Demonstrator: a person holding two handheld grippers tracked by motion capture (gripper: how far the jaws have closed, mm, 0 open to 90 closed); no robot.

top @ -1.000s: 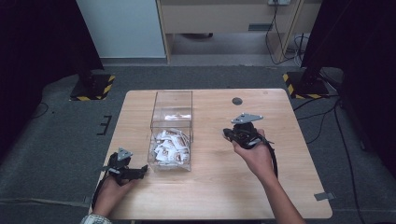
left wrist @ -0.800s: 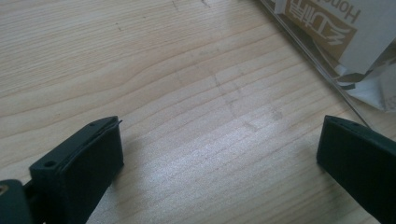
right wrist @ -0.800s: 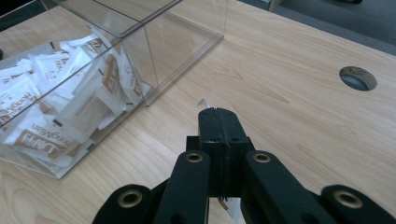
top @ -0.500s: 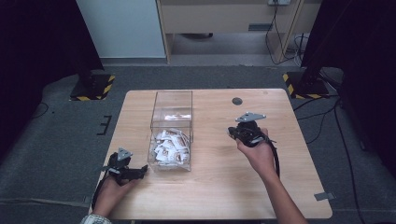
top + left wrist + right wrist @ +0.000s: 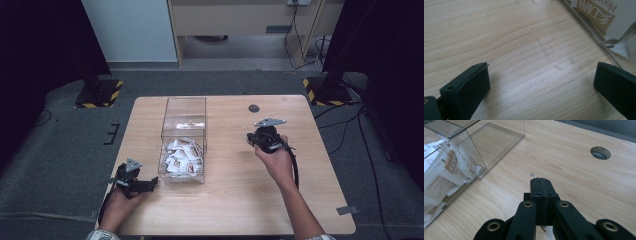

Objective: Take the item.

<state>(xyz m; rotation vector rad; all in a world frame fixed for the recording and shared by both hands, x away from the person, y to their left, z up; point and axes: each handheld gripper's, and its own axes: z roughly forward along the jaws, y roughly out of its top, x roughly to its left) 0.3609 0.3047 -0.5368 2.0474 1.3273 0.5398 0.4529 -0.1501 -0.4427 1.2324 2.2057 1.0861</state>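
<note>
The wooden bench (image 5: 225, 200) carries a clear plastic box (image 5: 184, 137) left of its middle, nearer the left edge than the right. The box has two compartments: the one toward the far edge is bare, and the one toward the near edge holds a heap of white and brown sachets (image 5: 182, 157). A small round hole (image 5: 254, 108) sits in the bench near the far edge, right of the box.

The right claw (image 5: 252, 137), held in the person's right hand (image 5: 277, 160), is over the right half of the bench, well apart from the box. A second ago it was closer to the box and a little farther up the bench; it has since drawn toward the right edge and slightly toward the near edge. Its jaws are pressed together, and in the right gripper view a thin white sliver (image 5: 532, 174) peeks out at their tip; what it is I cannot tell.

The left claw (image 5: 152, 182) is at the near left corner, just beside the box's near left corner, in the same place as before. Its jaws are spread wide over bare wood with nothing between them.
</note>
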